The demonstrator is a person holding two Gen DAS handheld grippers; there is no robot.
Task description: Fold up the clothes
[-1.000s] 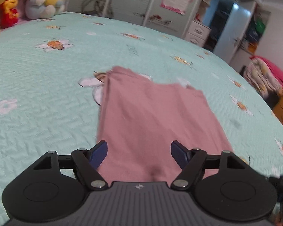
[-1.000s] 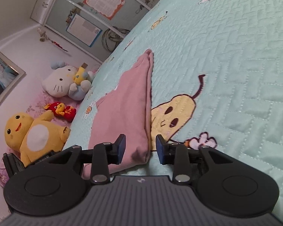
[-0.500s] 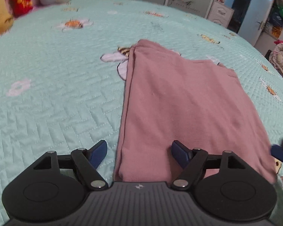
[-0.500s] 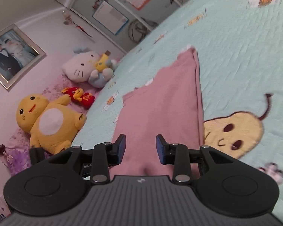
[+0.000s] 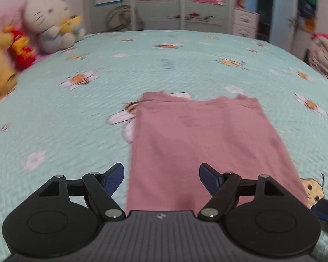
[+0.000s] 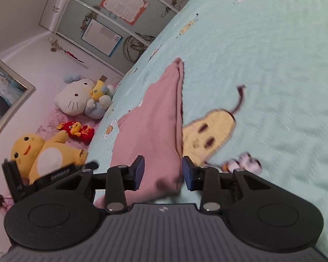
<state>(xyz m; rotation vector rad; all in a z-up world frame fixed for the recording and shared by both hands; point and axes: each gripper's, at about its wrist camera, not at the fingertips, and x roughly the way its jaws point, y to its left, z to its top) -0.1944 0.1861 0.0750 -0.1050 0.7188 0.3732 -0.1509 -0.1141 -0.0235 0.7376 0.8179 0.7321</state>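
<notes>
Bedspread (image 5: pixel 185 69) holds pink garment (image 5: pixel 203 148), near edge hidden behind claws.

A folded dusty-pink cloth garment (image 5: pixel 199 144) lies flat on the mint-green quilted bedspread (image 5: pixel 76 113). The left gripper (image 5: pixel 161 178) has its blue-padded fingers (image 5: pixel 114 178) spread wide over the garment's near edge. A white plush cat toy (image 5: pixel 50 21) sits at the far left.

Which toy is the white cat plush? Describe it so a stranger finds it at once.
Start at the mint bedspread and go to its pink head end. The white cat plush sits there, beside a red toy and a yellow plush. Only it wears a blue bow.
</notes>
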